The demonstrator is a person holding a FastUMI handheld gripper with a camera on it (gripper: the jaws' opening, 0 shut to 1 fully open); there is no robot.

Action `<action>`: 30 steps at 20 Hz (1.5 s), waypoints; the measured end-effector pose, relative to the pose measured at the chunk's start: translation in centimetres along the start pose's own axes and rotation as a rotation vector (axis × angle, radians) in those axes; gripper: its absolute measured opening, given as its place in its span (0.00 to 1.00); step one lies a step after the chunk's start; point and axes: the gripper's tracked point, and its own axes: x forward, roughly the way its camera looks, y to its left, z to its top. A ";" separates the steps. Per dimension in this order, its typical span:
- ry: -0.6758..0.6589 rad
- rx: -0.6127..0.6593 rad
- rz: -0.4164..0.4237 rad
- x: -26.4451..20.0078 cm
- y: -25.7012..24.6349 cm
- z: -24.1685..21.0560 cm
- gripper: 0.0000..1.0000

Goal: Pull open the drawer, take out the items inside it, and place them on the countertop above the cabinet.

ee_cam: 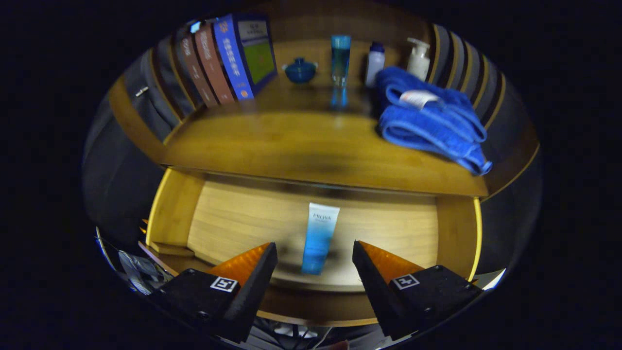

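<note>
**Drawer open, tube lined up for the pick**

Hovering over the open drawer (452, 228), the gripper (315, 255) has its fingers spread wide apart with nothing between the pads. And look where the target sits: a slim blue-and-white tube (319, 238) lies flat on the drawer floor, low in the centre of the frame, right in the gap between the two fingertips and just ahead of them. That is the relation everything turns on. Its long axis runs straight away from the fingers, cap end nearest and the white end pointing toward the back of the drawer, so the jaws straddle it across its narrow width. My read: a straight drop and a squeeze should do it, no twist of the wrist needed.

The drawer itself looks pulled well out, so that step seems done, and the tube appears to be the only item lying in it.

Up in the middle of the frame the desk (301, 146) waits as the drop-off. It is busy toward the back and sides: books (228, 58) at upper left, a small blue lidded pot (300, 70), bottles (374, 63) along the rear, a folded blue towel (427, 116) at upper right. The bare wood in front of them looks like the natural landing spot.
</note>
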 end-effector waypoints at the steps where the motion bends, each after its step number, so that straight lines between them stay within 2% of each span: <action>1: 0.056 0.012 -0.007 0.9 0.0 -0.5 0.99; 4: 0.136 0.029 -0.045 3.6 -0.5 -1.1 0.99; 7: 0.183 0.065 -0.041 5.0 -0.7 -1.4 0.75; 8: 0.211 0.091 -0.014 5.8 -0.1 -2.0 0.67; 10: 0.208 0.083 -0.019 6.2 -0.1 -1.5 0.51; 12: 0.171 -0.007 -0.004 6.2 -0.1 -0.9 0.39; 14: 0.156 0.003 0.020 5.7 0.1 -0.7 0.31; 18: 0.075 0.022 0.064 3.2 0.0 0.9 0.31; 30: -0.014 0.018 0.194 -8.4 2.2 1.5 0.31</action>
